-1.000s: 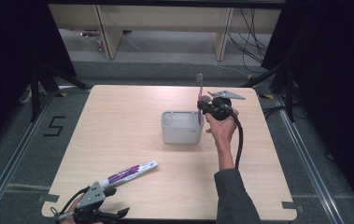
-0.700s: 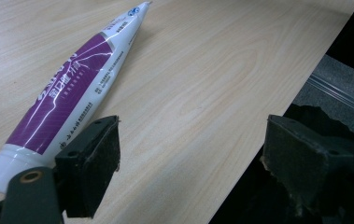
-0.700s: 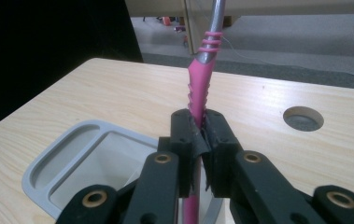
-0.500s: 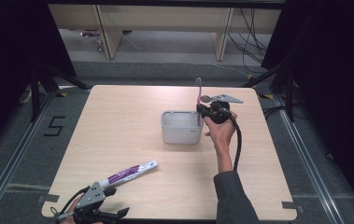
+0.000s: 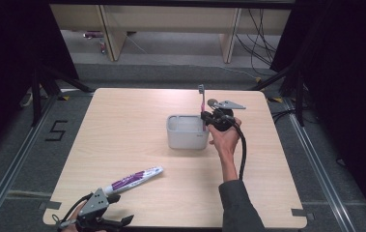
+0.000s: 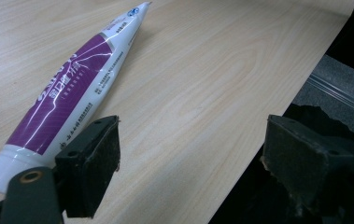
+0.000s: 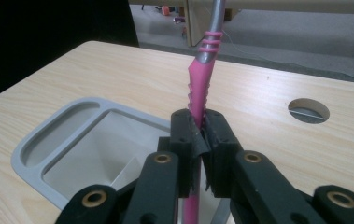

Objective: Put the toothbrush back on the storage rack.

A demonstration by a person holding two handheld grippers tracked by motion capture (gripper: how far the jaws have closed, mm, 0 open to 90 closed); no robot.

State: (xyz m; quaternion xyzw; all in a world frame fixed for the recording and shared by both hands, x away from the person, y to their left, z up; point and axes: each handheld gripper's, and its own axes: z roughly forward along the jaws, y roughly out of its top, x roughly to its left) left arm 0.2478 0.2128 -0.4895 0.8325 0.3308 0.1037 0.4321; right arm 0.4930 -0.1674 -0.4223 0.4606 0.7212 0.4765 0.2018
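A pink and grey toothbrush [image 5: 202,104] stands upright, head up, in my right gripper [image 5: 205,117], which is shut on its handle [image 7: 198,93]. It hangs over the right end of a grey holder box [image 5: 186,131] at mid-table; the box's open compartment [image 7: 95,149] lies just below the jaws. A purple and white toothpaste tube [image 5: 133,179] lies flat near the front left. My left gripper [image 5: 104,220] sits at the table's front edge, open, with the tube [image 6: 72,88] beside its left pad [image 6: 93,163] and nothing between the jaws.
The wooden table [image 5: 122,125] has a round cable hole [image 7: 308,110] beyond the box. Its front edge [image 6: 277,107] drops off beside my left gripper. Shelving legs and cables stand on the floor behind the table.
The right gripper has drifted slightly with the toothbrush held upright over the box. The left gripper and the tube have stayed put.
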